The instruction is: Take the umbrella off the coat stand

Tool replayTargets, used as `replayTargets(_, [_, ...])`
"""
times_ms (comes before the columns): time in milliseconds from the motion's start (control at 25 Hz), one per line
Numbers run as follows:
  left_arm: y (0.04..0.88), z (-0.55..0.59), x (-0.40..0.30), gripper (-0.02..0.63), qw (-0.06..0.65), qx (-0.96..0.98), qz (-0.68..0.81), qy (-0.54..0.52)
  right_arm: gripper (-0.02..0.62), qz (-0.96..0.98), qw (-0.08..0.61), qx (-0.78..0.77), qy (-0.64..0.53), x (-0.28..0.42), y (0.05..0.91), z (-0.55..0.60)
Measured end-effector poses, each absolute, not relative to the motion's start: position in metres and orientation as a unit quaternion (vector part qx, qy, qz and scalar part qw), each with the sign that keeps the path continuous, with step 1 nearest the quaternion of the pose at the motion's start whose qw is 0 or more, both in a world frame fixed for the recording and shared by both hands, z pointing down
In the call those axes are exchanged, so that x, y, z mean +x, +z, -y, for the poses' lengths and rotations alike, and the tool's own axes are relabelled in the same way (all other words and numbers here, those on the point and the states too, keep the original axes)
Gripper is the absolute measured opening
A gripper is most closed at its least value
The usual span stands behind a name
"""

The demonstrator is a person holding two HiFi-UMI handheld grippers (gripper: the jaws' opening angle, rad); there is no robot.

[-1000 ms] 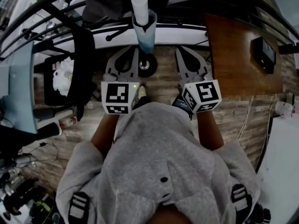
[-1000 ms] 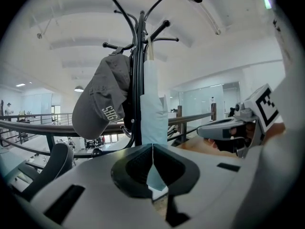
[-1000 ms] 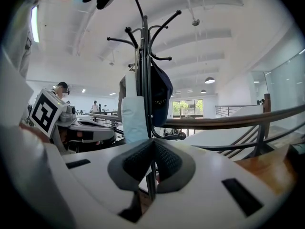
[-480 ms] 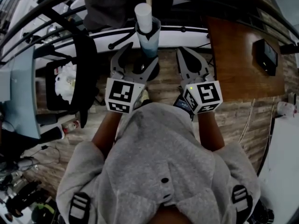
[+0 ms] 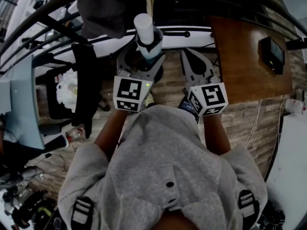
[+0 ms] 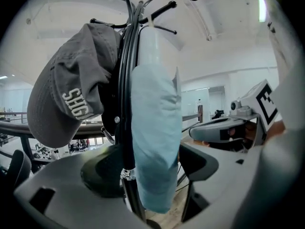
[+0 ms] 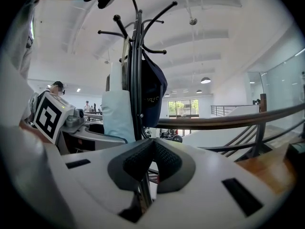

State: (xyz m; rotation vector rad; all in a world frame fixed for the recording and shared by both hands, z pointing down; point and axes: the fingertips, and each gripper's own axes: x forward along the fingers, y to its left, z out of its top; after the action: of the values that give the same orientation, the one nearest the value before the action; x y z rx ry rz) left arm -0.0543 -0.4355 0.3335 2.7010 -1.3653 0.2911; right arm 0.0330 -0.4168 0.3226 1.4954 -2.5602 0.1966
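Observation:
A folded pale blue umbrella (image 6: pixel 155 137) with a white top (image 5: pixel 143 25) hangs against the black pole of the coat stand (image 6: pixel 125 128). My left gripper (image 6: pixel 152 173) has the umbrella's lower end between its jaws. The jaws are opening, and the pads stand off the fabric on both sides. From the head view, the left gripper (image 5: pixel 140 59) reaches forward under the umbrella's top. My right gripper (image 5: pixel 186 52) is held to the right of the stand, level with the left one. In its own view the right gripper (image 7: pixel 152 159) is shut and empty, with the stand's pole (image 7: pixel 138 104) behind its tips.
A grey cap (image 6: pixel 66 104) hangs on the stand left of the umbrella, and a dark blue cap (image 7: pixel 153 87) on its other side. A curved handrail (image 7: pixel 228 119) runs behind. A brown wooden table (image 5: pixel 244 56) lies to the right, and a cluttered desk area (image 5: pixel 62 87) to the left.
The left gripper has moved forward to the stand and its jaws have opened from shut, now straddling the umbrella. The right gripper has edged forward a little and stays shut.

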Motion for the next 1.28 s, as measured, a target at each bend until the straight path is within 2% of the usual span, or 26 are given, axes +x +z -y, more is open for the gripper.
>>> replayTargets(680, [0.328, 0.455, -0.026, 0.363, 0.042, 0.903, 0.417, 0.091, 0.009, 0.852, 0.079, 0.513, 0.065, 0.047, 0.321, 0.431])
replayTargets(720, [0.328, 0.454, -0.025, 0.36, 0.045, 0.904, 0.415, 0.089, 0.009, 0.852, 0.079, 0.513, 0.064, 0.049, 0.321, 0.43])
replayTargets(840, [0.326, 0.454, -0.029, 0.294, 0.051, 0.905, 0.414, 0.082, 0.009, 0.851, 0.078, 0.515, 0.059, 0.049, 0.318, 0.429])
replayTargets(1280, [0.331, 0.431, -0.04, 0.276, 0.064, 0.908, 0.404, 0.088, 0.009, 0.854, 0.084, 0.51, 0.059, 0.04, 0.324, 0.412])
